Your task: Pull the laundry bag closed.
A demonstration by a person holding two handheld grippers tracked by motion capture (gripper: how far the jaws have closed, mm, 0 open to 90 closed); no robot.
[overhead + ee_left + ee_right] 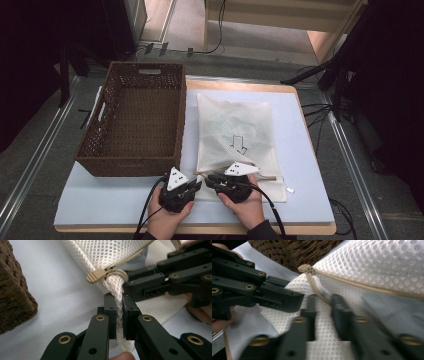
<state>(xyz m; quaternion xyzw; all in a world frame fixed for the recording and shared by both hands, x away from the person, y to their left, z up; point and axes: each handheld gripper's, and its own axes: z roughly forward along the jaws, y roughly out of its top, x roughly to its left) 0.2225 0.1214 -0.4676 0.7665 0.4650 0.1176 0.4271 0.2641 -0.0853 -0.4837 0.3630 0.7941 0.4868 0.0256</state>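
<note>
Item: white mesh laundry bag (pixel 235 135), flat on the pale blue table mat (pixel 305 165), centre to lower right of the high view. A small grey arrow-like mark sits at its middle. A tan zipper (pixel 372 286) runs along its near edge; the tan zipper pull (pixel 96 275) lies at the near left corner, upper middle of the left gripper view and upper left of centre in the right gripper view.

Item: left gripper (pixel 192 186), lower centre of the high view, in the person's left hand (pixel 167 220). Jaws closed tight on a bunched fold of the bag's mesh just beneath the pull, as seen in the left gripper view (pixel 119 315); the mesh is pinched between the pads.

Item: right gripper (pixel 210 179), lower centre of the high view, just right of the left one, in the right hand (pixel 247 207). Tips almost meet those of the left gripper at the bag's corner. In the right gripper view (pixel 323 305) the jaws are blurred and stand either side of the zipper's tan cord over the mesh, a narrow gap between them; whether the pads press on it I cannot tell.

Item: brown woven basket (pixel 135 117), left of the bag on the mat, upper left to centre of the high view, its side touching or just beside the bag's left edge.

Item: small white tag (pixel 290 190), on the mat just beside the bag's near right corner.
</note>
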